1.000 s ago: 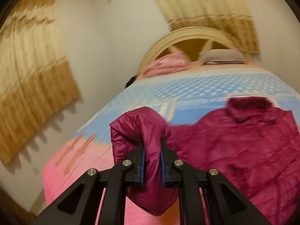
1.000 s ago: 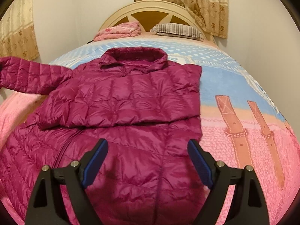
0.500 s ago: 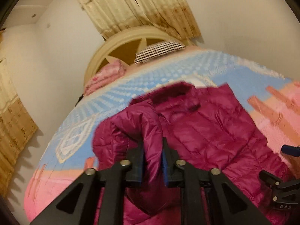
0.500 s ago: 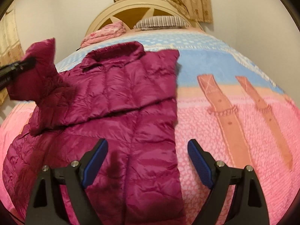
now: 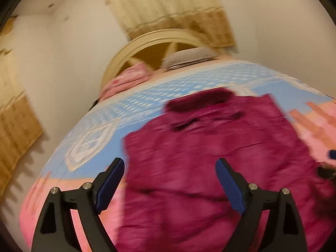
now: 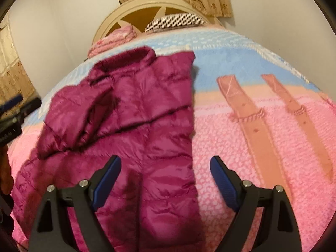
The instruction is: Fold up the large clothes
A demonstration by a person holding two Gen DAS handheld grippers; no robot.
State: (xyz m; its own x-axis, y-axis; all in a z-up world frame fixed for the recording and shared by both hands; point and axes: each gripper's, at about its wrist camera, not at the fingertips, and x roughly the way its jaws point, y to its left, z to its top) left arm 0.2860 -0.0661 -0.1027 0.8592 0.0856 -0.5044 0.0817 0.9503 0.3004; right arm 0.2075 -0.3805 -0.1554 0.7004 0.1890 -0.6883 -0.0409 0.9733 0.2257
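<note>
A magenta quilted puffer jacket [image 6: 134, 113] lies on the bed, collar toward the headboard, both sleeves folded in over the body. It also shows, blurred, in the left wrist view [image 5: 210, 151]. My left gripper [image 5: 169, 180] is open and empty above the jacket's left side. My right gripper [image 6: 166, 180] is open and empty above the jacket's lower right edge. The left gripper also shows at the left edge of the right wrist view [image 6: 12, 109].
The bed carries a pink and blue patterned blanket [image 6: 262, 147]. A pink folded quilt [image 6: 113, 40] and a striped pillow [image 6: 174, 21] lie by the cream headboard [image 6: 134, 6]. Curtains hang behind and at the left. White walls close in on both sides.
My left gripper has opened and let go of the sleeve, which now lies folded across the jacket. My right gripper has shifted right, staying open.
</note>
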